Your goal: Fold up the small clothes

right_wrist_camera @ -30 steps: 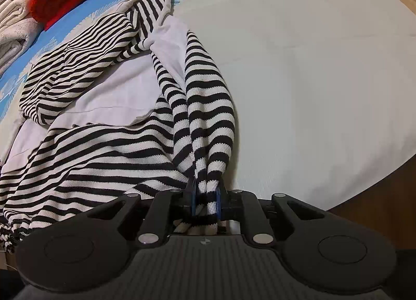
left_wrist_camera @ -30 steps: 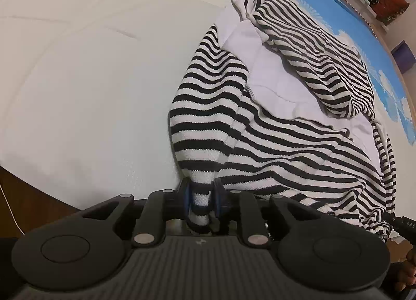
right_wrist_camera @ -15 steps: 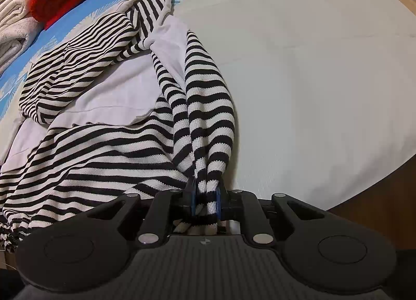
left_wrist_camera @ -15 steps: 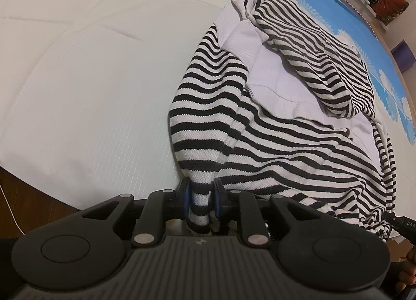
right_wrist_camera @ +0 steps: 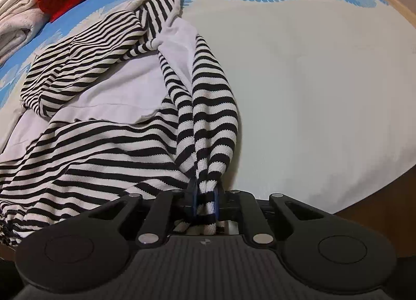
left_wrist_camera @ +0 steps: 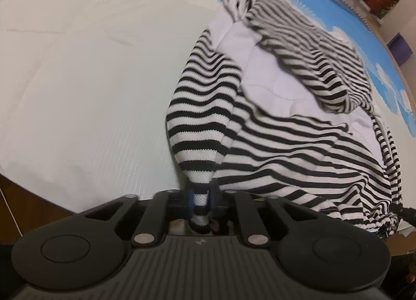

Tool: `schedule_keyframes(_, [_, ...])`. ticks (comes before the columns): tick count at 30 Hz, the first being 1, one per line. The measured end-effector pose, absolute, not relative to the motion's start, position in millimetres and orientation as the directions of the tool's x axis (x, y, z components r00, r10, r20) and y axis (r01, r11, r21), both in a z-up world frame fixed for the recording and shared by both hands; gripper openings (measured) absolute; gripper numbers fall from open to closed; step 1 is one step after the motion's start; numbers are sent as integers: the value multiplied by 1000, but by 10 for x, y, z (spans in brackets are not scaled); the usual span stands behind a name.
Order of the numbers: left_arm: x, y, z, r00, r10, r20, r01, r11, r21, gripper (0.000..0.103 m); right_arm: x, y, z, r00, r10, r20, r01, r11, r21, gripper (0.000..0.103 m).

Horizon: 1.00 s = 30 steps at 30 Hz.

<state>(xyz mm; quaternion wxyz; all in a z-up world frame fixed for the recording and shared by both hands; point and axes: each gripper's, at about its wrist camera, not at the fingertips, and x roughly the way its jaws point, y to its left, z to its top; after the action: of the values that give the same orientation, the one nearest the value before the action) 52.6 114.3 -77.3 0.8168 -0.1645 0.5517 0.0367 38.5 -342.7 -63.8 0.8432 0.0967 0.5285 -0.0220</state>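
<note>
Little has shifted since the earlier frames; only the grips tighten. Left wrist view: the left gripper [left_wrist_camera: 202,202], jaws closing, pinches a bunched corner of the striped top [left_wrist_camera: 273,128] lying on the bed [left_wrist_camera: 91,79]. Right wrist view: the right gripper [right_wrist_camera: 205,205], also closing, clamps another gathered corner. Grasping looks done; lifting both corners evenly likely follows. Fingertips and the top's near hem stay hidden.

The striped top [left_wrist_camera: 273,128] is matt knitted cloth with a fine ribbed weave, its plain white lining [right_wrist_camera: 109,92] smoother. The sheet [left_wrist_camera: 91,79] under it is matt woven cloth with a faint grid texture (printed blue at the far edge). Each gripper body is matt black plastic, ridged near the camera, with small shiny metal pins [right_wrist_camera: 146,238].
</note>
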Motion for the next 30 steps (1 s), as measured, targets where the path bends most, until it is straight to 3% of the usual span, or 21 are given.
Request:
schedule_keyframes(11, [342,1274,123,550,-231,-803,-133,924,-357,6,217,-3710,247,671,197,-715,59,947,316,8])
schedule_keyframes(15, [159,1268,494,543,-267,-797,-61,933,-354,6,-58,-3862,611,700,248,-670,4,937,351,8])
schedule_keyframes(18, [-10,1335,635,510,-336,-792,-50,907,-418,6,-309,-3986,844,707,284,-647,-22,924,381,8])
schedule_keyframes(24, [199,1473,497,439,-392,-809,-101,873,-478,6,-360,-4070,841,649,329,-686,-2,903,431,8])
schedule_keyframes(30, [1403,1812,44,388,-409,-826,-290,797,-530,6,730,-4069,471,586,364,-724,67,869,490,8])
